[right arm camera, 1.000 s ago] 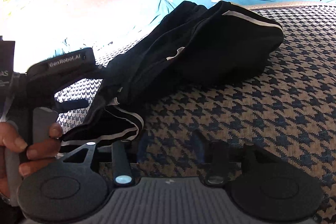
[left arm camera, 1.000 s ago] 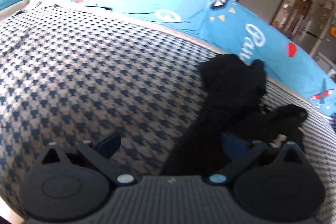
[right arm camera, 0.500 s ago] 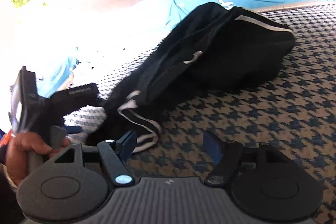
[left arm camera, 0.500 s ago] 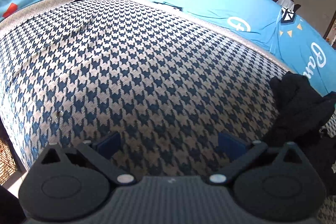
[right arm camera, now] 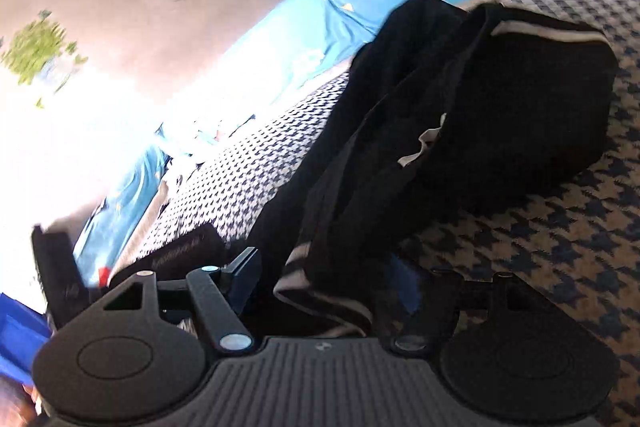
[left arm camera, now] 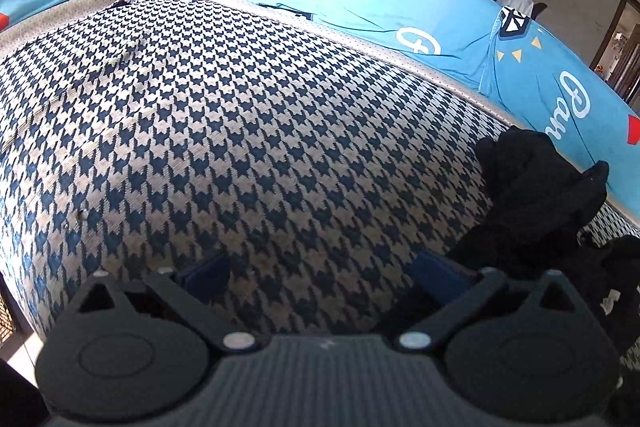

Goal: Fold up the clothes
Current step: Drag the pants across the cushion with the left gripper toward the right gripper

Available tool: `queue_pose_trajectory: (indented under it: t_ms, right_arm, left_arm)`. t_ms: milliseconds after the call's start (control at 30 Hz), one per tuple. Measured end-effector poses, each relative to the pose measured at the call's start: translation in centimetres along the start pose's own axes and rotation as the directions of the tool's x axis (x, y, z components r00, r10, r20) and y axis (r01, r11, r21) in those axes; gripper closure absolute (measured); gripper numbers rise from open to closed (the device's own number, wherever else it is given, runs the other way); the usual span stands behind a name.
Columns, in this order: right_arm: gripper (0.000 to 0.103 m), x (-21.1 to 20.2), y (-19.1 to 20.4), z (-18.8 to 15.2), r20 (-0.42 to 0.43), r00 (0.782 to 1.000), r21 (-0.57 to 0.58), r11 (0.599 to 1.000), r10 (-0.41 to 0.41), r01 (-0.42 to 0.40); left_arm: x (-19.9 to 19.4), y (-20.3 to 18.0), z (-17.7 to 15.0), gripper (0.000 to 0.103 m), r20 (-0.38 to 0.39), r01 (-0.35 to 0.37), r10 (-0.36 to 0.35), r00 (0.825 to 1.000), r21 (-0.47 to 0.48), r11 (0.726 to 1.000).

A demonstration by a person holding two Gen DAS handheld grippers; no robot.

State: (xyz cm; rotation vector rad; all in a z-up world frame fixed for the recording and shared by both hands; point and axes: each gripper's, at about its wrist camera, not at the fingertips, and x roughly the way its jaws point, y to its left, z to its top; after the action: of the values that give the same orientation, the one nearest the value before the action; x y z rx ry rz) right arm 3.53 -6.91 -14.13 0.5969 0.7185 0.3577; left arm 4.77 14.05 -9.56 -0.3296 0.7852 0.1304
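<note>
A black garment [right arm camera: 480,99] lies crumpled on the houndstooth cushion [left arm camera: 240,147], its striped cuff [right arm camera: 320,291] between the wide-set jaws of the right gripper [right arm camera: 326,287] — likely lined up for a pinch, pads not yet pressing. Those jaws have just been opening, and the cuff, beside them a second ago, now sits inside. The left gripper [left arm camera: 320,269] — open, empty — now faces bare cushion, the garment having slid to its right edge.

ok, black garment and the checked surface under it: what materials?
Black garment: soft matte knit, probably jersey or fleece; it slumps in loose folds, with pale ribbed stripe trim. Checked surface: coarse woven upholstery, houndstooth pattern, visible ribbed weave, slightly worn.
</note>
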Motion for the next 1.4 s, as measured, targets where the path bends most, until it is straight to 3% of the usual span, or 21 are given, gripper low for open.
queue_pose_trajectory:
  t_ms: [33,133,267,467,700,933,1067,1200,1400]
  right_arm:
    - [0.036,0.4,-0.1,0.1,-0.002,1.0,0.017,1.0,0.001,-0.001]
    - [0.055,1.4,-0.1,0.3,-0.016,1.0,0.038,0.999,-0.007,0.008]
    - [0.088,2.4,0.2,0.1,-0.012,0.999,0.005,0.999,-0.041,0.041]
    - [0.093,0.2,-0.1,-0.4,0.057,0.987,-0.029,0.988,-0.151,0.153]
    - [0.093,-3.7,-0.4,-0.3,0.15,0.946,-0.05,0.954,-0.286,0.296]
    - [0.094,-5.6,-1.7,0.5,0.19,0.888,0.026,0.907,-0.418,0.421]
    - [0.094,-7.7,-2.6,1.0,0.253,0.835,0.038,0.868,-0.488,0.496]
    - [0.094,-9.5,-4.0,1.6,0.276,0.797,0.097,0.84,-0.537,0.533]
    - [0.094,-12.3,-4.8,2.0,0.353,0.705,0.125,0.778,-0.615,0.616]
  left_arm:
    - [0.0,-0.2,-0.1,0.0,-0.001,0.004,-0.004,1.0,0.005,1.0]
    - [0.1,-0.7,-0.4,0.0,-0.008,0.009,-0.009,1.0,0.026,1.0]
    - [0.6,-1.1,-0.9,0.0,-0.03,0.013,-0.011,0.999,0.049,0.999]
    - [0.9,-2.2,-1.5,0.0,-0.059,0.03,-0.025,0.998,0.08,0.996]
    - [0.6,-4.3,-3.0,0.0,-0.068,0.053,-0.041,0.997,0.18,0.982]
    - [-0.7,-7.2,-5.8,0.0,-0.107,0.157,-0.129,0.986,0.333,0.93]
    - [-1.7,-8.7,-7.7,0.0,-0.135,0.225,-0.185,0.973,0.413,0.882]
    - [-3.0,-9.6,-9.4,0.0,-0.161,0.286,-0.238,0.958,0.452,0.845]
    - [-3.9,-9.4,-9.7,0.0,-0.175,0.313,-0.263,0.949,0.418,0.852]
